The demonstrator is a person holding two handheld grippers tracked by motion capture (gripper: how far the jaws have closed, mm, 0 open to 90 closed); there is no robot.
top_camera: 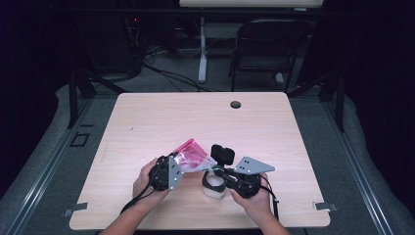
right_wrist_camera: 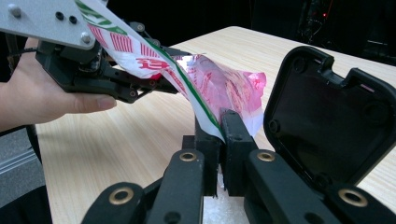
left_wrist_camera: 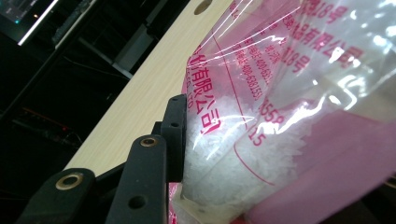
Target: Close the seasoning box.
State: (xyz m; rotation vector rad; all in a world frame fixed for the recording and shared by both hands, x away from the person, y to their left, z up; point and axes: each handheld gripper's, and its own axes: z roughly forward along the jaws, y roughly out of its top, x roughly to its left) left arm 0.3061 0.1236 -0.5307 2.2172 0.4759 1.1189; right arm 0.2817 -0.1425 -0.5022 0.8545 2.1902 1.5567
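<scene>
A clear and pink plastic bag (top_camera: 192, 156) with red print and white grains inside hangs between my two grippers above the table's front. My left gripper (top_camera: 182, 164) is shut on the bag's body; in the left gripper view one black finger (left_wrist_camera: 176, 130) presses the bag (left_wrist_camera: 261, 116), and the other finger is hidden behind it. My right gripper (right_wrist_camera: 223, 126) is shut on the bag's (right_wrist_camera: 224, 86) white, green-lined edge strip. Below the right gripper (top_camera: 215, 169) stands a white container (top_camera: 214, 188) with its black hinged lid (top_camera: 222, 154) standing open. The left gripper (right_wrist_camera: 159, 81) shows across from the right one, held in a hand.
The pale wooden table (top_camera: 147, 122) has a round cable hole (top_camera: 236, 104) near its far edge. A dark chair (top_camera: 266, 46) and desk legs stand beyond the table. In the right gripper view the open lid (right_wrist_camera: 327, 121) rises close to the right of the jaws.
</scene>
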